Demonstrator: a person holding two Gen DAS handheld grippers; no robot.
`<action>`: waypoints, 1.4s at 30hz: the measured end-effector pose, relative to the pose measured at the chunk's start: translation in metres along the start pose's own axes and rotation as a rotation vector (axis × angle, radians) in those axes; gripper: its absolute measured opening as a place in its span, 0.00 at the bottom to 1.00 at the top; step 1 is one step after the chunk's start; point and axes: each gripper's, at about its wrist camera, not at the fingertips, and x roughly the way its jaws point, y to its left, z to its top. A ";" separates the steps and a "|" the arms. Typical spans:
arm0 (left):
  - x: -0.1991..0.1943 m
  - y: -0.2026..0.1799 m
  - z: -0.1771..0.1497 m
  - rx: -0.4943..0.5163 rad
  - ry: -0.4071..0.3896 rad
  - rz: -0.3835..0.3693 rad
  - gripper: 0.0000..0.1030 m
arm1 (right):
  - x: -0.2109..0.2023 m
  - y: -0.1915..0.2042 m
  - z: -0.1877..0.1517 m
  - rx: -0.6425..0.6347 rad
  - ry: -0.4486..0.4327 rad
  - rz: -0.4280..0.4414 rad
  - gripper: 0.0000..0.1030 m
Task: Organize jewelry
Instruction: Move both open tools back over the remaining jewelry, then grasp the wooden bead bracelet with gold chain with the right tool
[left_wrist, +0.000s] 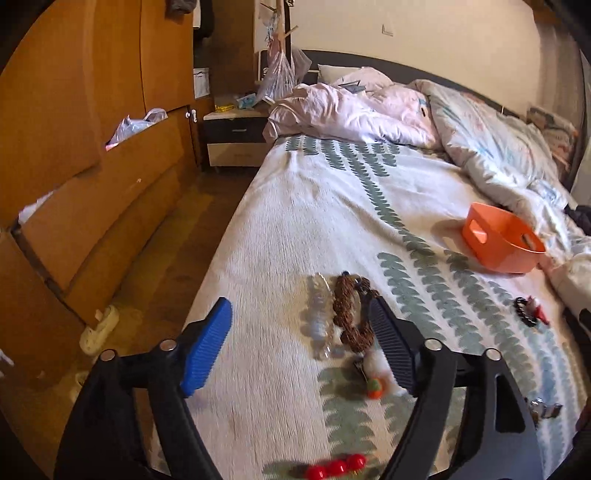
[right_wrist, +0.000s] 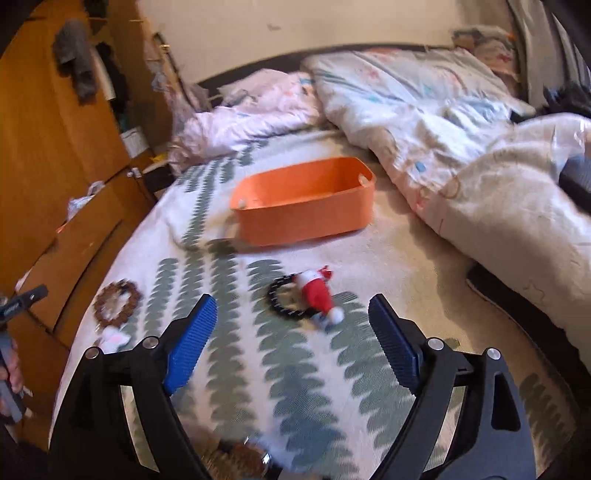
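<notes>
An orange bin stands on the bed; it also shows in the left wrist view. My left gripper is open above a clear bead bracelet and a brown bead bracelet. A small orange-and-white trinket and red beads lie nearer. My right gripper is open just short of a black bead bracelet with a red Santa-hat charm. The brown bracelet shows at left in the right wrist view.
Rumpled duvets cover the far end and right side of the bed. A wooden wardrobe with drawers runs along the left, past the bed's left edge. A nightstand stands beyond. A small metal clip lies at right.
</notes>
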 end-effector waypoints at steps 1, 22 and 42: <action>-0.004 0.000 -0.007 0.000 0.000 0.000 0.76 | -0.006 0.005 -0.003 -0.019 -0.009 0.000 0.86; -0.034 -0.003 -0.111 0.077 0.039 0.066 0.83 | -0.053 0.061 -0.116 -0.134 0.097 -0.027 0.73; -0.006 -0.010 -0.128 0.129 0.114 0.115 0.83 | -0.006 0.069 -0.127 -0.137 0.219 -0.050 0.47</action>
